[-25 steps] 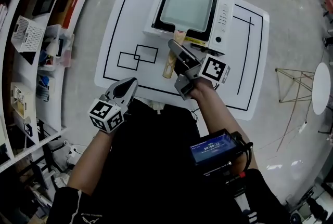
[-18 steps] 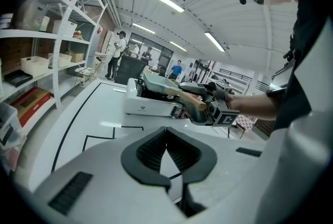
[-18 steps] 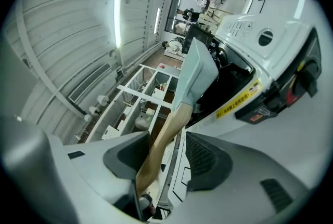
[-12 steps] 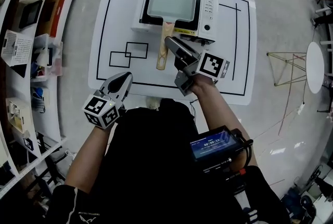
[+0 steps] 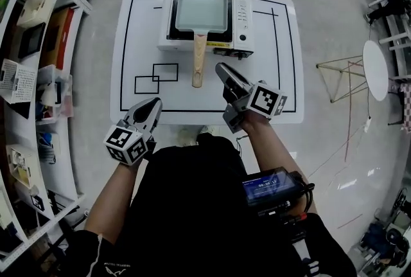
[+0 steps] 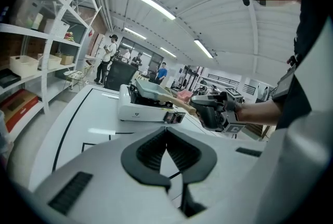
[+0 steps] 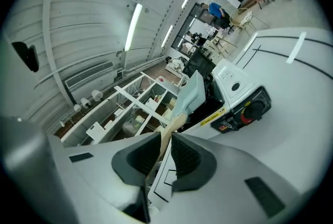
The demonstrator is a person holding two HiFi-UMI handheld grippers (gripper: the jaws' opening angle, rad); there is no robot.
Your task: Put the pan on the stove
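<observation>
One pale square pan [image 5: 202, 4] sits on the white portable stove [image 5: 243, 15], at the upper centre of the head view. Its wooden handle [image 5: 198, 63] points down the frame toward the person. Both stand on a white desk [image 5: 276, 76] marked with black lines.

The right hand-held gripper [image 5: 223, 70] hangs just right of the handle's end, not touching it. Its jaws are closing, with a narrow slit between the pads and nothing caught in them. In the right gripper view the handle shows only far off, through that gap.

The left hand-held gripper [image 5: 154, 105] is at the lower left of the desk, well apart from the pan, with its jaws together and empty. Shelving [image 5: 38, 44] with boxes runs down the left edge of the frame.
</observation>
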